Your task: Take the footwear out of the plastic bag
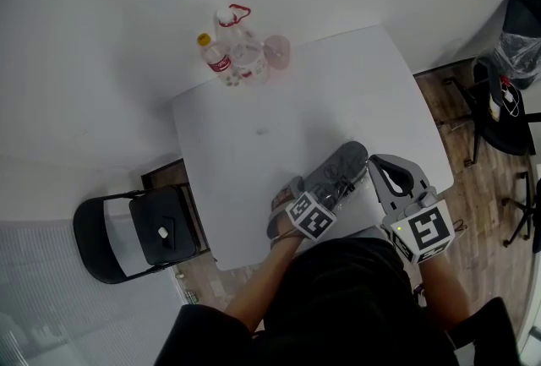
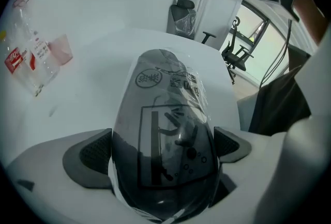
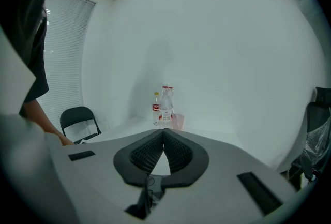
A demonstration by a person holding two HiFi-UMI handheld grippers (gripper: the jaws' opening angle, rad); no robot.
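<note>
A dark grey shoe [image 1: 340, 170] wrapped in a clear printed plastic bag [image 2: 178, 80] lies near the front edge of the white table [image 1: 254, 128]. In the left gripper view the bagged shoe [image 2: 165, 119] fills the gap between the jaws. My left gripper [image 2: 163, 154] points steeply down over its near end, jaws spread wide, one pad on each side of it; I see no squeeze on the bag. In the head view the left gripper [image 1: 304, 208] covers the shoe's near part. My right gripper [image 1: 382, 161] hovers just right of the shoe, shut and empty [image 3: 164, 134].
Clear plastic bottles [image 1: 232, 56] and a pink cup [image 1: 277, 50] stand at the table's far edge. A black folding chair [image 1: 135, 237] is on the left. Office chairs [image 1: 507, 94] stand on the wooden floor to the right.
</note>
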